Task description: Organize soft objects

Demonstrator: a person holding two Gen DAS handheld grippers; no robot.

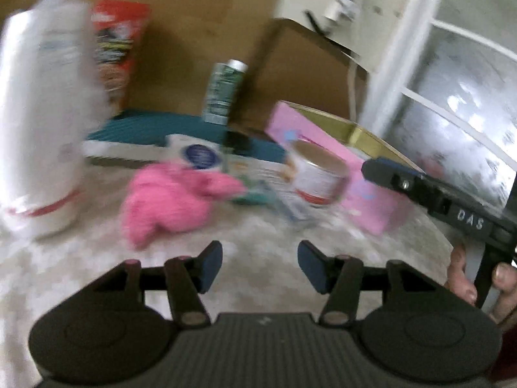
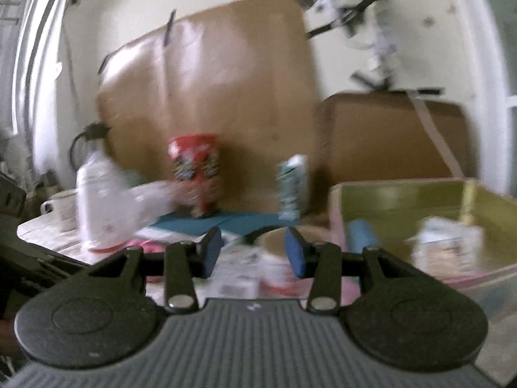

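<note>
A pink soft toy (image 1: 171, 200) lies on the pale table, just ahead and left of my left gripper (image 1: 260, 266), which is open and empty. A sliver of the toy shows in the right wrist view (image 2: 145, 245). My right gripper (image 2: 253, 252) is open and empty, held above the table in front of a white can. The right gripper's body also shows in the left wrist view (image 1: 436, 194), at the right. A pink box (image 2: 404, 203) with a gold-green inside stands to the right; a blue roll (image 2: 362, 232) and a white packet (image 2: 449, 239) lie in it. Both views are blurred.
A tall white bottle (image 1: 42, 123) stands at the left. A red packet (image 1: 116, 48) and a green can (image 1: 224, 90) stand at the back on a teal book (image 1: 155, 129). A white can (image 1: 318, 173) sits beside the pink box (image 1: 323, 148). Cardboard lines the wall.
</note>
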